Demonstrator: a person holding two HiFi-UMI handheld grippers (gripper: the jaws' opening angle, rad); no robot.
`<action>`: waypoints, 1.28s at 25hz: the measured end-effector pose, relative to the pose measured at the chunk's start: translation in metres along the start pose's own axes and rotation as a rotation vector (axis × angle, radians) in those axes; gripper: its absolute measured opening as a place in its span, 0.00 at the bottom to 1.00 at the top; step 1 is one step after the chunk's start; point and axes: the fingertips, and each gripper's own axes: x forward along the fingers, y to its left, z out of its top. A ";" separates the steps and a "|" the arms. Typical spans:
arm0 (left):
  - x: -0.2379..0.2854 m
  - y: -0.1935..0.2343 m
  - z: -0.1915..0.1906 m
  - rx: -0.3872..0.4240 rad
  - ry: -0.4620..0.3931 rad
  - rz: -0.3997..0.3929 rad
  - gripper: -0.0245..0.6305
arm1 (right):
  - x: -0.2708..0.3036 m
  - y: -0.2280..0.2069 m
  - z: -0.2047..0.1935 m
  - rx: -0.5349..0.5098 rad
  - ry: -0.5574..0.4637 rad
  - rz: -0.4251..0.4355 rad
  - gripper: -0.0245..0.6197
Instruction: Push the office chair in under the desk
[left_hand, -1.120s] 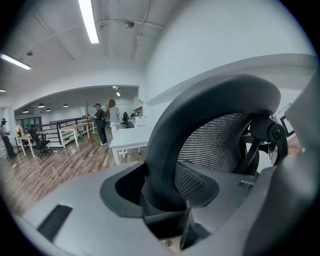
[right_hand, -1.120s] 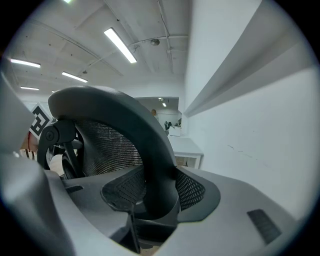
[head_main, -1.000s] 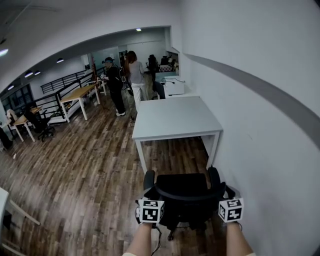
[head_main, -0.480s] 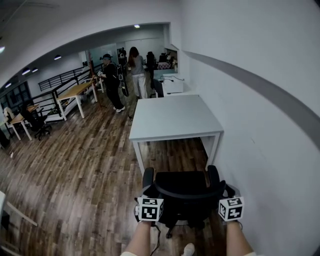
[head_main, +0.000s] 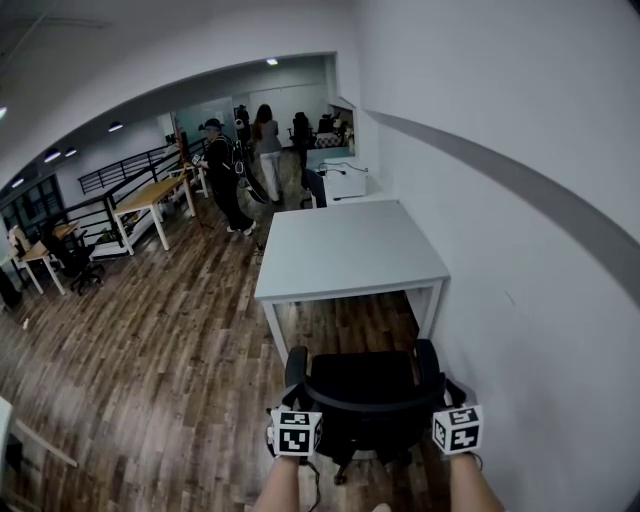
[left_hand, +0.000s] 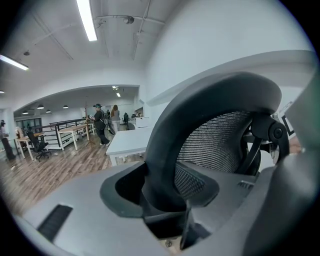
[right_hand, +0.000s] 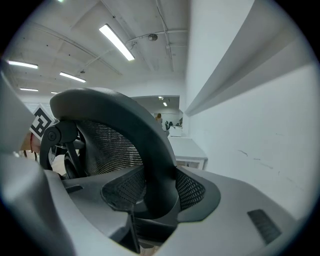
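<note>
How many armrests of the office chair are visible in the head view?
2. One armrest is on the office chair's side toward the open floor; the other armrest is on the side near the wall. Neither is hidden.

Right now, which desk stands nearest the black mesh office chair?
The white rectangular desk along the white wall, straight ahead of the black mesh office chair; the wooden-topped tables stand far away by the railing.
</note>
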 end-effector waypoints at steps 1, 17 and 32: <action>0.004 0.000 0.002 -0.002 0.000 0.000 0.32 | 0.004 -0.002 0.001 -0.002 0.000 0.000 0.36; 0.051 0.008 0.029 -0.019 0.001 -0.004 0.32 | 0.060 -0.024 0.018 -0.015 -0.010 0.015 0.35; 0.087 0.015 0.044 -0.016 0.008 0.012 0.32 | 0.098 -0.039 0.032 -0.024 -0.011 0.011 0.35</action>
